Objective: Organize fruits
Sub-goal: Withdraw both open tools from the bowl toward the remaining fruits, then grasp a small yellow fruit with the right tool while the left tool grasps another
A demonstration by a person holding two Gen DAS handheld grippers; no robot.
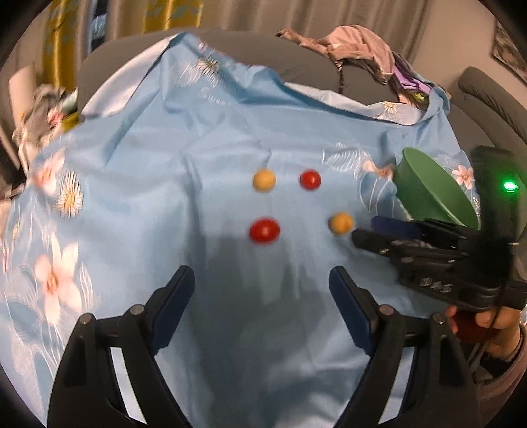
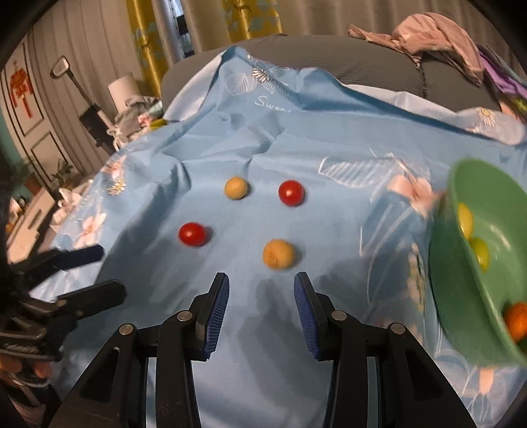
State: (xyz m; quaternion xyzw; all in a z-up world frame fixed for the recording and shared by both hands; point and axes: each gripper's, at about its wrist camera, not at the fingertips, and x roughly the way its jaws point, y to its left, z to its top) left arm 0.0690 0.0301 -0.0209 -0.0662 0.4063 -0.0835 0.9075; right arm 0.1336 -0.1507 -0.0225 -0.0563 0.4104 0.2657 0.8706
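Observation:
Four small round fruits lie in a square on the light blue flowered cloth (image 1: 210,138): a yellow one (image 1: 264,180) (image 2: 235,187), a red one (image 1: 310,179) (image 2: 291,193), a second red one (image 1: 264,230) (image 2: 192,234) and an orange-yellow one (image 1: 341,224) (image 2: 278,254). My left gripper (image 1: 262,296) (image 2: 108,273) is open and empty, just short of the near red fruit. My right gripper (image 2: 262,291) (image 1: 365,229) is open more narrowly, empty, just short of the orange-yellow fruit. A green bowl (image 1: 434,194) (image 2: 461,280) tilts at the right, holding yellow-green fruits (image 2: 479,252) and an orange one (image 2: 517,321).
The cloth covers a grey sofa (image 2: 362,56) with crumpled pink clothing (image 1: 355,46) (image 2: 434,36) on its back. Yellow curtains (image 2: 250,16) hang behind. At the left edge are a cluttered side table (image 2: 131,112) and a stand with a mirror (image 2: 61,67). A hand (image 1: 490,326) holds the right gripper.

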